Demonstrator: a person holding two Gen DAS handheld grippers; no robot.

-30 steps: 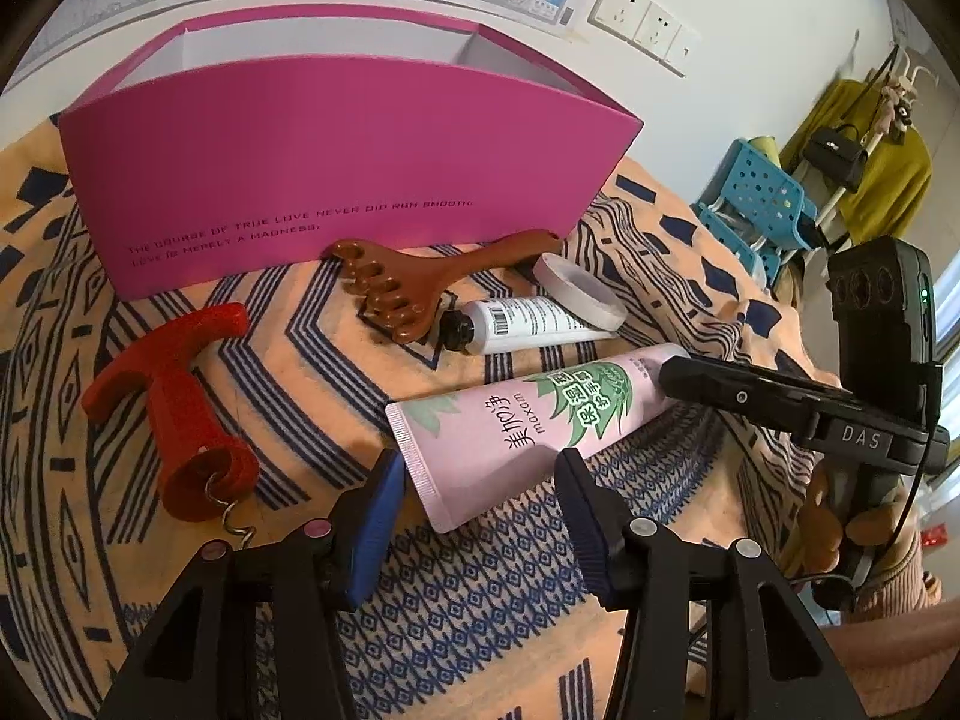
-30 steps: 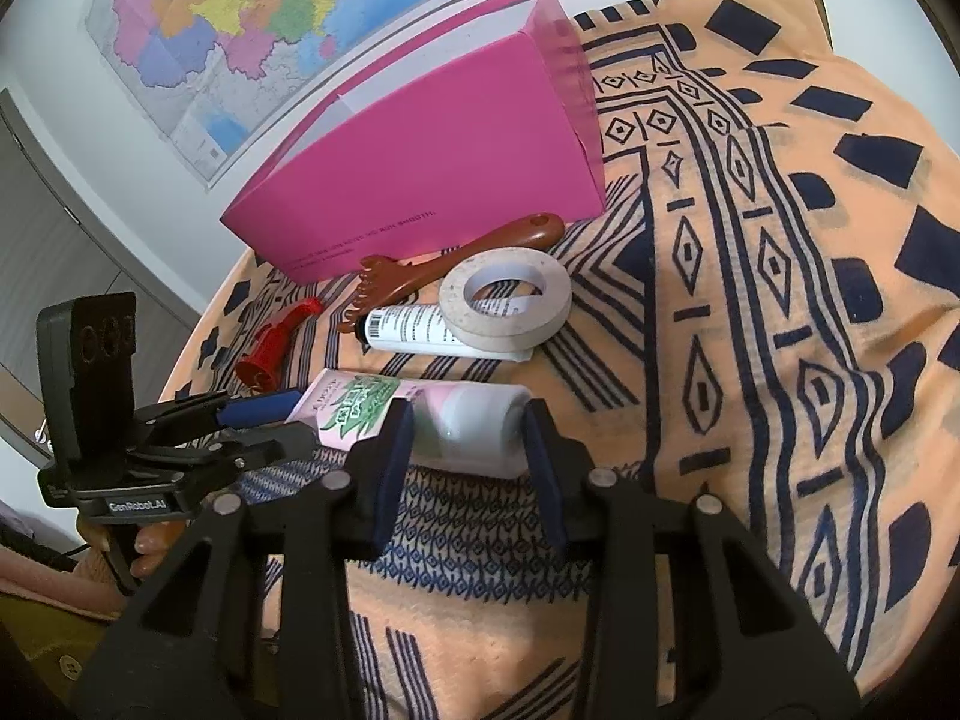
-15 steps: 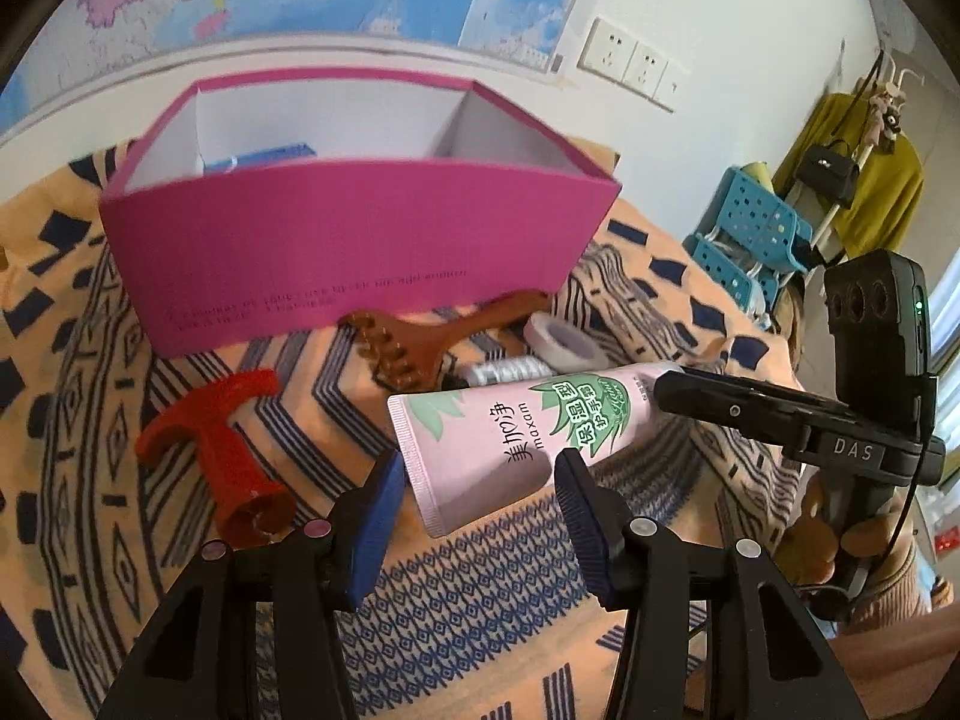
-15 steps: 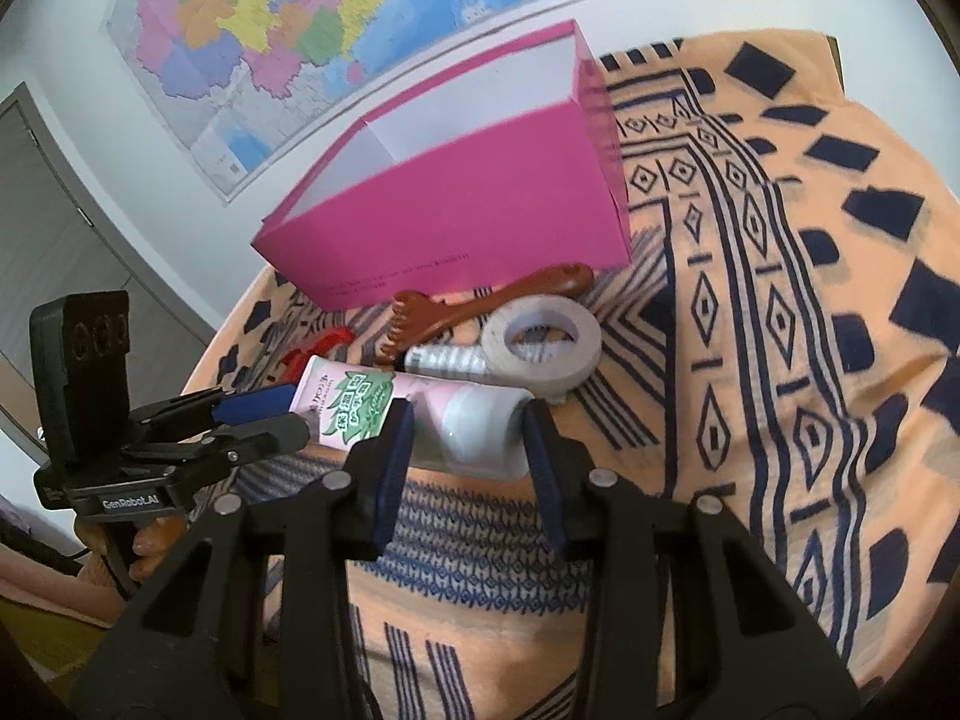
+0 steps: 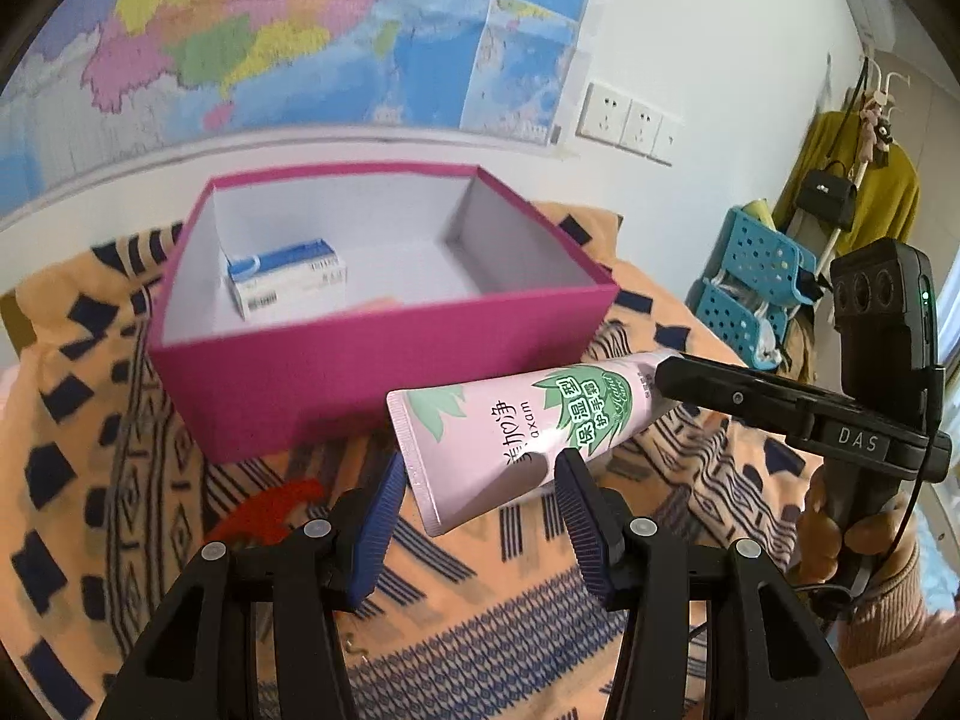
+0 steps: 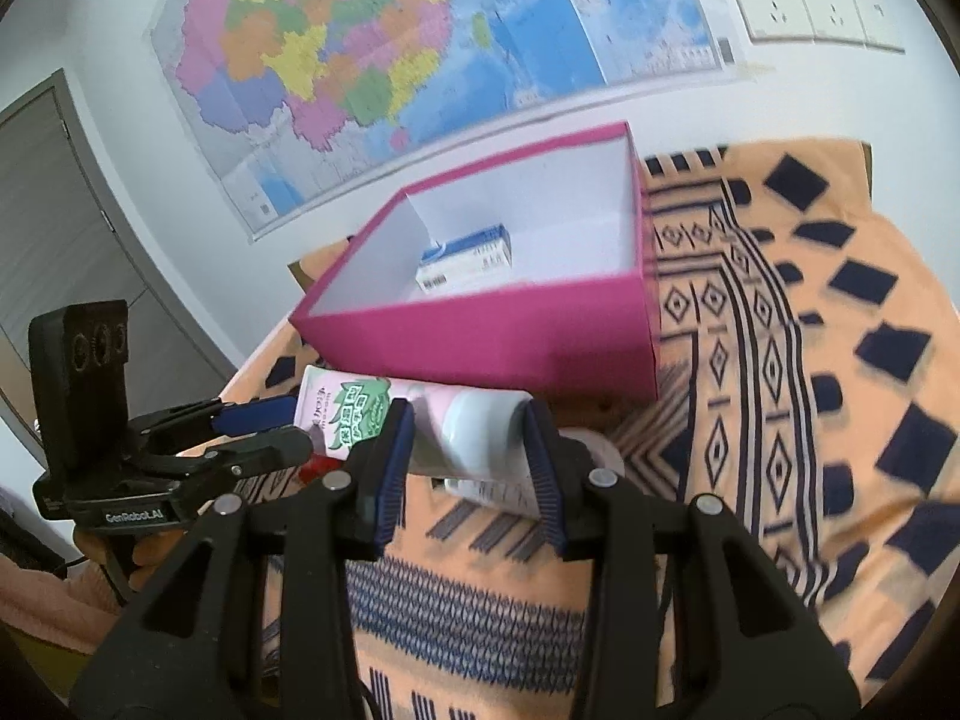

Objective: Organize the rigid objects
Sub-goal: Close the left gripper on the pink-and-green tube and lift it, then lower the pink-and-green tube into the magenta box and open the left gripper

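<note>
While both my claws grip one pink tube (image 5: 516,432) between them, it hangs in the air above the patterned orange cloth (image 5: 90,480), just in front of the pink box (image 5: 336,384). Left claw (image 5: 477,501) is clamped on the tube's flat crimped end; its blue pads press each side. Right claw (image 6: 471,459) is clamped on the white cap end, pads tight vs. the cap. Tube lies roughly level, w/ green leaf print & lettering facing up.

Pink box sits open-topped on the cloth, white inside. One small blue-and-white carton (image 5: 288,279) lies in it, near the back left corner as seen from the left wrist view. Tube is lower than the box rim, near the front wall; can't tell if it touches.

Under the tube, on the cloth: a red item (image 5: 270,507), mostly hidden, and a white item (image 6: 492,489), partly hidden by my right claw.

Behind: wall map (image 6: 372,54), wall sockets (image 6: 810,0), grey door (image 6: 54,228) at left. A hand (image 5: 864,534) holds the right claw's grip.
</note>
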